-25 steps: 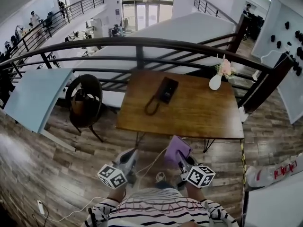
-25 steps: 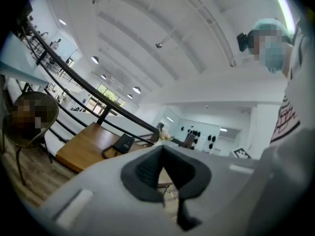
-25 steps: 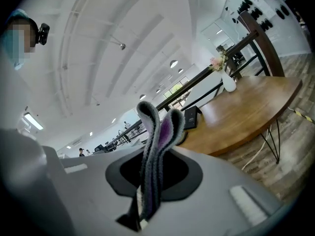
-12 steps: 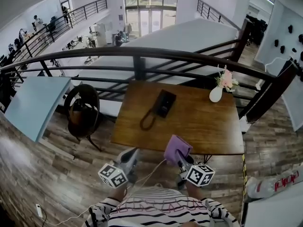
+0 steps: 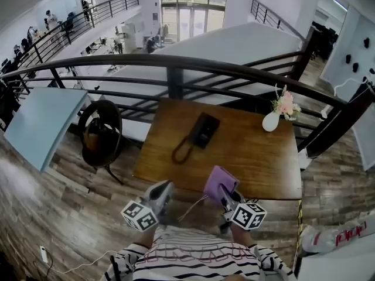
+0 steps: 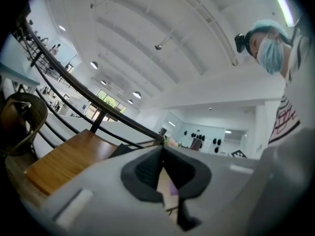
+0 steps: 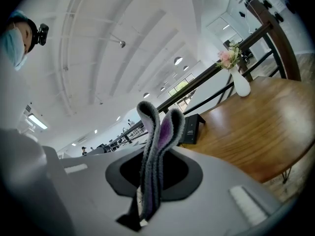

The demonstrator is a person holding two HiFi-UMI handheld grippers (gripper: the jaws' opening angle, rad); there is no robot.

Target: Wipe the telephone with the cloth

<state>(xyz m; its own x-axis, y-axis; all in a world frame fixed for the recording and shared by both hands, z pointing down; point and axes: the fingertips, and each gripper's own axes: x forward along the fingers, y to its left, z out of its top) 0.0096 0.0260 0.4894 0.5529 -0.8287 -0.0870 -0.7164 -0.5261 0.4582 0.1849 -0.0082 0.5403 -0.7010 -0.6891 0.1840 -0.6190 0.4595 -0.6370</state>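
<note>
Purple cloth (image 7: 156,132), clamped in right tongs (image 7: 150,181)

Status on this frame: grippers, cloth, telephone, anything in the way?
Left gripper shut, empty. Right gripper shut on purple cloth, by table's near edge. Telephone untouched mid-table; nothing between, vase far right.

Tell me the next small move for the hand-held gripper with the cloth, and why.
Probably carry the right hand-held gripper forward and slightly left over the table toward the telephone. Its jaws are shut on the purple cloth, which is at the table's near edge, clear of the telephone.
</note>
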